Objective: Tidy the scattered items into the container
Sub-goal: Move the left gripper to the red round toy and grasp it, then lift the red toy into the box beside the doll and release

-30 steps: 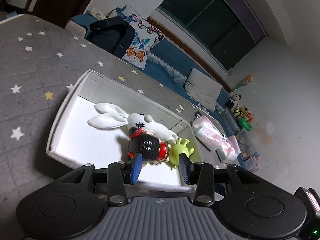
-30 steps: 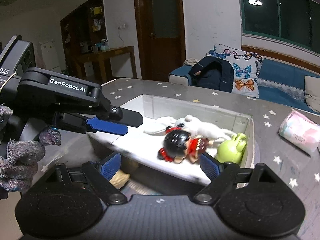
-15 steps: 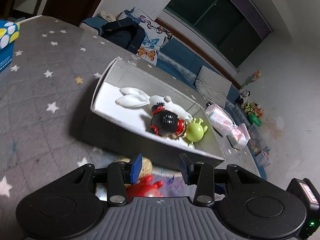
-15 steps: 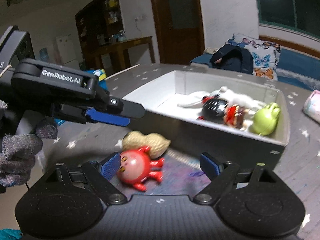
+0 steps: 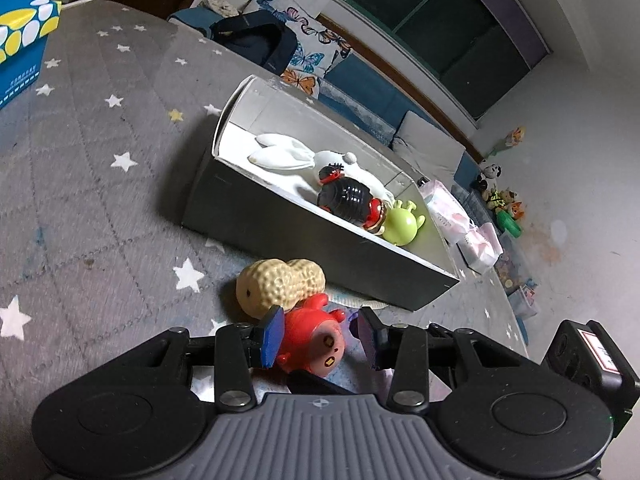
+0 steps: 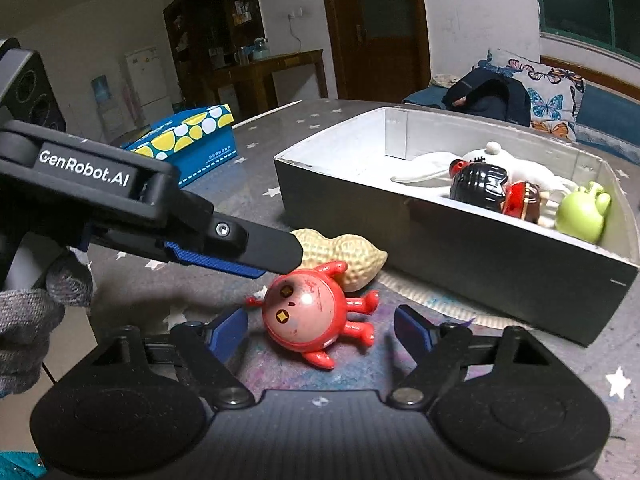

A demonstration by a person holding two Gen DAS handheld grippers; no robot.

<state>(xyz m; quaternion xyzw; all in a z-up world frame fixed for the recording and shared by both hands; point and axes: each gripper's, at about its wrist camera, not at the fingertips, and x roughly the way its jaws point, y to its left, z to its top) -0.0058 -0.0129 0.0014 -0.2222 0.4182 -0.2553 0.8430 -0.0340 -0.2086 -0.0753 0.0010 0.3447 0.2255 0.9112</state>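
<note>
Both grippers have dropped from over the box to the red toy (image 6: 310,320) lying just in front of it. Right gripper (image 6: 320,330) straddles the toy, jaws closing, not yet touching; left gripper (image 5: 318,338) is open around it too. Peanut toy (image 6: 344,254) lies between toy & box (image 6: 440,236), so two items are left outside.

"GenRobot.AI" in white on the left gripper (image 6: 276,256)

Both wrist cams look down, close; share red toy (image 5: 312,340) & box (image 6: 460,248).
</note>
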